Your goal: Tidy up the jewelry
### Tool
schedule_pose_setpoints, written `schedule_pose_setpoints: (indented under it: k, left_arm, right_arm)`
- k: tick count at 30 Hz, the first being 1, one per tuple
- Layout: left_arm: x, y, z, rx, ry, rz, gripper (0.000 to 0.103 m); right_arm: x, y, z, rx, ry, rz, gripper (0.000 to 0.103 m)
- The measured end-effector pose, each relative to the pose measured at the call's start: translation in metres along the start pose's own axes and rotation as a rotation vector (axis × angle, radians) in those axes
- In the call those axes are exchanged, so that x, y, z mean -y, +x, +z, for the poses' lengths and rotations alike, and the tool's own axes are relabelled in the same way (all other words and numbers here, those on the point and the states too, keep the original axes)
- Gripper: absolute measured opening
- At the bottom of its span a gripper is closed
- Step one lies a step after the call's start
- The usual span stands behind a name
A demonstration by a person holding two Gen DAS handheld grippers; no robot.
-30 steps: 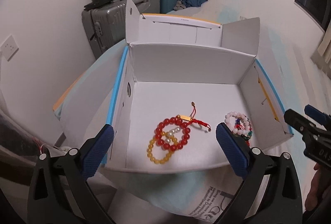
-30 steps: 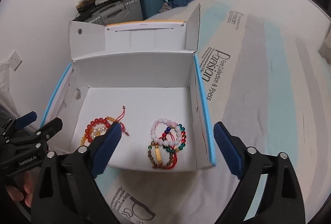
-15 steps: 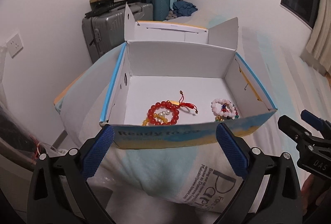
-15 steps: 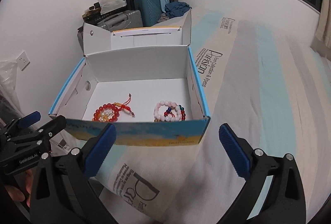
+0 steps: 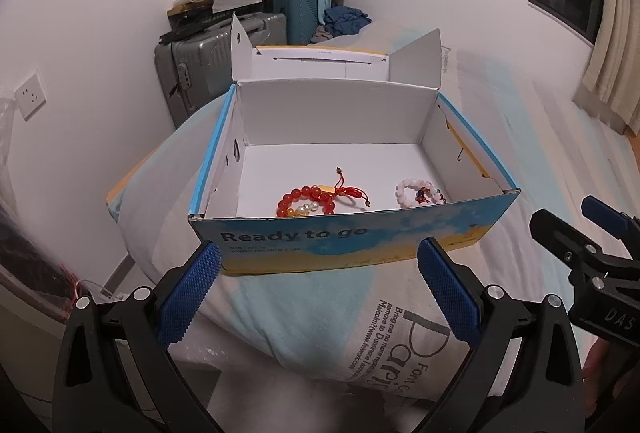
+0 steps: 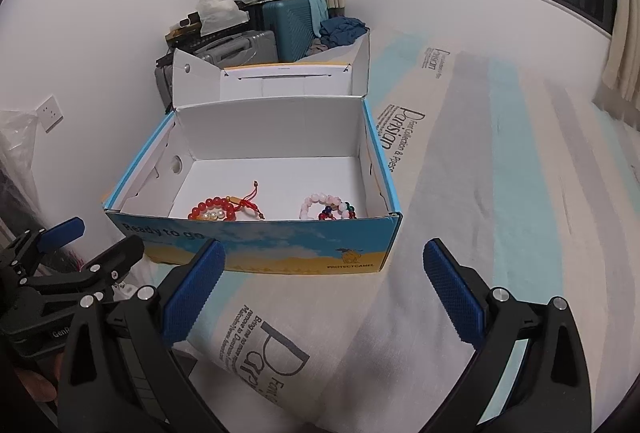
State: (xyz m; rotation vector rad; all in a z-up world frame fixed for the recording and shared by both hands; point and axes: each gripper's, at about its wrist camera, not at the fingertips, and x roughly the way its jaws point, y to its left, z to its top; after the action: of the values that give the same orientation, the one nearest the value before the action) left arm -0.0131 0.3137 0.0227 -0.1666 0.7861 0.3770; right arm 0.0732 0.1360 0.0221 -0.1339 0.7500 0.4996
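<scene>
Claws (image 5: 318, 285) gaping, seemingly short of box (image 5: 348, 241)

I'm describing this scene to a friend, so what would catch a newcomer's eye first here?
The open blue box printed "Ready to go" sits on the bed, mid-frame. Inside lie two bracelet clusters: red beads on the left, pink beads on the right. Both open grippers, left and right, hover in front of the box, empty.

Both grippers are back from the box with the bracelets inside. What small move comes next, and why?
Probably bring the right gripper up behind the raised lid to fold it shut. Both bracelet piles, red and pink, lie in the box, and both the right and left gripper are open and empty.
</scene>
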Motion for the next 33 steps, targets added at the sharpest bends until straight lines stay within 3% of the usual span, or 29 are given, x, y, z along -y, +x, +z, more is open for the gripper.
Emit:
schedule_pose_setpoints:
  k: [33]
  left_arm:
    - [0.0049, 0.0057, -0.0079, -0.02, -0.018, 0.052, 0.097]
  right_arm:
    - [0.0069, 0.0033, -0.0088, -0.03, -0.007, 0.0, 0.095]
